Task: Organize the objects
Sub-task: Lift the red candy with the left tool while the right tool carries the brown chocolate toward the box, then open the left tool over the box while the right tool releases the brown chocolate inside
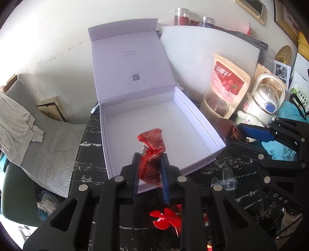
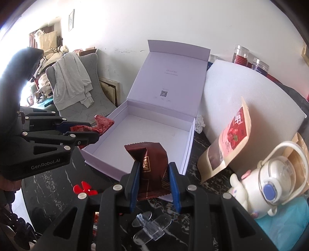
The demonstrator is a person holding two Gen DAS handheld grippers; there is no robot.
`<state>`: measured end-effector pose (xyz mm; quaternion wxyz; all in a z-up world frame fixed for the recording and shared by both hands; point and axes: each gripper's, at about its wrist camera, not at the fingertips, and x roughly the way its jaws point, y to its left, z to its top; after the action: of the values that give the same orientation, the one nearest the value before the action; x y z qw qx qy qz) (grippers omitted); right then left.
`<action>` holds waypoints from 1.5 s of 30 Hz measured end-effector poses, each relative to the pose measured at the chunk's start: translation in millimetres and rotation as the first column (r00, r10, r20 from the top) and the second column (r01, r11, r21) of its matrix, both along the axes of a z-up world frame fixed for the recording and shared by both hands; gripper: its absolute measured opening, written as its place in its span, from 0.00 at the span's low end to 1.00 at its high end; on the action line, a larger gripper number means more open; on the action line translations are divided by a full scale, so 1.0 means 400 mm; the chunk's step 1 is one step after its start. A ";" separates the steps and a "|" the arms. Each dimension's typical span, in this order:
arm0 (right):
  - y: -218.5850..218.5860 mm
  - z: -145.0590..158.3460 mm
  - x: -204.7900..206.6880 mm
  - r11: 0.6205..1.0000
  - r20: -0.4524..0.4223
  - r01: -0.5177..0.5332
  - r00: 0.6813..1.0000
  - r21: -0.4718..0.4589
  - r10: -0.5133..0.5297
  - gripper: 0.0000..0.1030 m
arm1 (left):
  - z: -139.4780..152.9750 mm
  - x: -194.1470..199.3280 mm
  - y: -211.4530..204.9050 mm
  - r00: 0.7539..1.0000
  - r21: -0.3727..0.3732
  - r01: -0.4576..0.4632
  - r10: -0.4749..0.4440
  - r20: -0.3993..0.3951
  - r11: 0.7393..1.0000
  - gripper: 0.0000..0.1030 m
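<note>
Bright red crinkled foil snack packet [image 1: 151,154]: pinched upright by the left gripper [image 1: 149,164], held over the near wall of the box.
Dark maroon foil sachet marked KISS [image 2: 152,170]: clamped between the right gripper [image 2: 154,173] fingers, just short of the box's near rim.
Why held so: both look poised for dropping in, judging by their aim.
White rigid cardboard gift box [image 2: 188,146]: lid propped open against the wall, tray bare inside.
Black marbled tabletop [image 1: 241,170]: red pinwheel-shaped piece [image 1: 166,219] and clear plastic clip [image 2: 150,225] lie loose, likely next.

A hawthorn snack pouch [image 2: 229,142] leans on white foam [image 2: 241,96] beside a white plush-trimmed kettle [image 2: 274,177], with 2 jars [image 1: 181,16] behind.
</note>
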<state>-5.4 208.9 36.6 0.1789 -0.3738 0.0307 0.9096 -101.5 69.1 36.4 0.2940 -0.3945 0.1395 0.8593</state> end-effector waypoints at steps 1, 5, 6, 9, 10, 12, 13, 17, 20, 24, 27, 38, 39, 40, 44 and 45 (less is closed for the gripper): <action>0.005 0.000 -0.005 1.000 0.001 0.003 1.000 0.002 -0.003 0.28 | -0.001 -0.009 0.005 1.000 -0.003 0.003 -0.003 -0.002 1.000 0.18; 0.029 -0.001 -0.036 1.000 0.010 0.009 1.000 0.016 -0.010 0.28 | -0.004 -0.049 0.027 1.000 -0.021 0.017 -0.017 -0.010 1.000 0.18; 0.034 -0.001 -0.041 1.000 0.011 0.011 1.000 0.017 -0.011 0.28 | -0.005 -0.062 0.035 1.000 -0.034 0.014 -0.014 -0.013 0.999 0.18; 0.057 -0.002 -0.063 1.000 0.011 0.017 1.000 0.021 -0.017 0.28 | -0.005 -0.089 0.050 1.000 -0.040 0.023 -0.023 -0.017 0.999 0.18; 0.065 -0.002 -0.070 1.000 0.011 0.020 1.000 0.021 -0.020 0.28 | -0.005 -0.098 0.056 0.999 -0.043 0.027 -0.028 -0.018 0.999 0.18; 0.083 -0.002 -0.090 0.999 0.018 0.026 0.999 0.018 -0.026 0.28 | -0.005 -0.115 0.068 0.999 -0.050 0.033 -0.034 -0.023 0.998 0.18; 0.093 -0.002 -0.099 0.999 0.019 0.034 0.999 0.021 -0.035 0.28 | -0.004 -0.124 0.075 0.999 -0.054 0.039 -0.041 -0.025 0.998 0.18; 0.128 0.005 -0.143 0.999 0.012 0.045 0.999 0.016 -0.045 0.28 | 0.003 -0.164 0.098 0.998 -0.054 0.038 -0.041 -0.043 0.998 0.18; 0.147 0.013 -0.174 0.999 0.006 0.051 0.999 0.012 -0.051 0.28 | 0.011 -0.193 0.113 0.997 -0.057 0.041 -0.044 -0.058 0.998 0.18; 0.172 0.017 -0.213 0.999 0.007 0.050 0.999 0.012 -0.050 0.28 | 0.015 -0.239 0.123 0.997 -0.062 0.030 -0.035 -0.071 0.998 0.18; 0.195 0.020 -0.241 0.998 0.010 0.061 0.998 0.012 -0.062 0.28 | 0.004 -0.281 0.131 0.998 -0.066 0.023 -0.027 -0.058 0.998 0.19; 0.248 0.003 -0.355 0.999 0.010 0.042 0.999 -0.026 -0.042 0.28 | -0.039 -0.414 0.152 0.996 -0.124 -0.069 0.062 -0.062 0.990 0.19; 0.253 -0.004 -0.362 0.999 0.012 0.040 0.999 -0.033 -0.039 0.28 | -0.048 -0.421 0.153 0.997 -0.123 -0.064 0.058 -0.046 0.990 0.19; 0.258 -0.012 -0.367 0.998 0.011 0.037 0.999 -0.047 -0.037 0.28 | -0.062 -0.430 0.153 0.998 -0.119 -0.054 0.052 -0.017 0.991 0.19; 0.275 -0.035 -0.372 0.996 0.031 0.037 0.999 -0.079 -0.034 0.28 | -0.091 -0.457 0.156 0.998 -0.082 -0.042 0.047 0.051 0.996 0.19; 0.278 -0.041 -0.371 0.996 0.039 0.039 0.999 -0.081 -0.036 0.28 | -0.096 -0.462 0.158 0.997 -0.084 -0.045 0.050 0.058 0.995 0.19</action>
<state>-154.0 320.2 20.4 0.1811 -0.3971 0.0717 0.8969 -286.3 132.2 -2.0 0.2610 -0.4350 0.1565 0.8474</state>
